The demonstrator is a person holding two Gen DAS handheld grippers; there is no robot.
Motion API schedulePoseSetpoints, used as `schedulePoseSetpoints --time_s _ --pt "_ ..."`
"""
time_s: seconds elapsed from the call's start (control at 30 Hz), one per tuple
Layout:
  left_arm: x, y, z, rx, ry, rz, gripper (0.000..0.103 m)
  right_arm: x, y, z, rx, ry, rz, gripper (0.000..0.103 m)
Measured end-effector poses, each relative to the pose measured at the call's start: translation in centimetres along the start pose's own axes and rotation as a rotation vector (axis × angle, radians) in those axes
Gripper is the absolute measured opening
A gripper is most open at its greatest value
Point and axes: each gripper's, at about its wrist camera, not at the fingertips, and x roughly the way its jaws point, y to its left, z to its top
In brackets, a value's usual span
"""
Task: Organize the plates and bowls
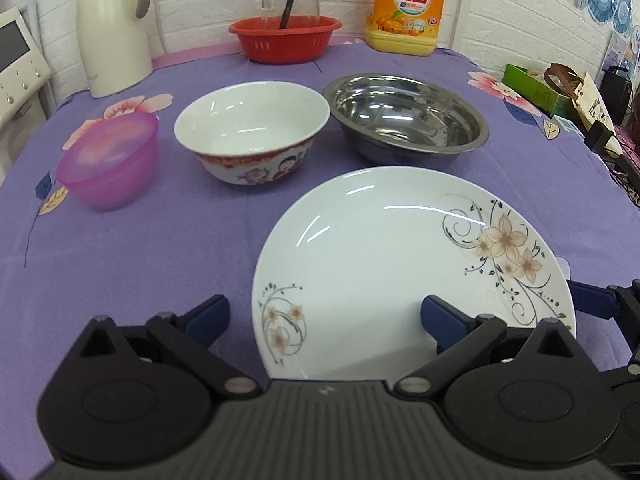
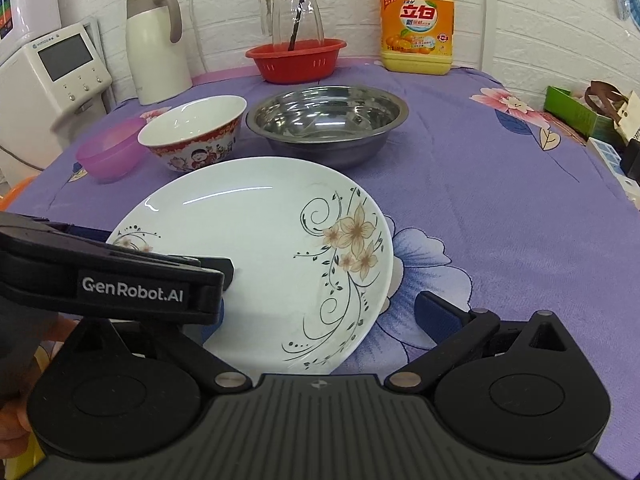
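A white plate [image 1: 384,264] with flower prints lies on the purple floral cloth, nearest to me. My left gripper [image 1: 324,320] is open: its right finger [image 1: 440,320] is over the plate and its left finger is over the cloth beside the rim. My right gripper [image 2: 320,320] is open too, straddling the plate [image 2: 260,240] at its near right rim. The left gripper [image 2: 224,276] crosses in front and hides the right gripper's left finger. Behind the plate stand a pink plastic bowl [image 1: 108,160], a red-patterned ceramic bowl [image 1: 252,132] and a steel bowl [image 1: 404,116], all upright.
At the back stand a red basket [image 2: 296,60] holding a glass pitcher [image 2: 296,8], a yellow detergent bottle [image 2: 418,20] and a white thermos jug [image 2: 154,48]. A white appliance [image 2: 52,80] sits off the left edge; a green box [image 2: 580,114] and clutter line the right.
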Motion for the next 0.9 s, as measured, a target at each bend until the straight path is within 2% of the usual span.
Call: schedulePoseSetpoints --time_s 0.13,0.23,0.3,0.33,0.4,0.6,0.77,0.9 --pt "0.3 0.5 0.3 -0.029 0.005 0.004 0.098 0.5 0.2 0.1 -0.009 -0.022 0.01 0.103" --pt "0.4 0.4 0.6 -0.027 -0.011 -0.008 0.092 1.0 0.3 0.4 -0.015 -0.035 0.013 0.103" --pt "0.2 0.1 0.5 -0.005 -0.028 -0.044 0.074 1.0 0.3 0.2 -0.017 -0.055 0.01 0.103" --pt "0.0 -0.3 0.5 0.007 -0.033 -0.053 0.073 0.9 0.4 0.1 -0.018 -0.063 0.011 0.103" --pt "0.0 -0.3 0.5 -0.008 -0.032 -0.052 0.072 0.5 0.7 0.1 -0.02 -0.069 0.027 0.103" --pt "-1.6 -1.1 0.1 -0.002 -0.046 -0.073 0.067 -1.0 1.0 -0.2 0.014 -0.082 -0.012 0.103" --pt "-4.6 -1.0 -0.3 -0.02 -0.091 -0.114 0.066 -3.9 1.0 -0.4 0.032 -0.134 -0.02 0.103" --pt "-7.9 0.1 -1.9 -0.044 -0.135 -0.105 0.066 -6.2 2.3 -0.8 0.015 -0.167 0.002 0.103"
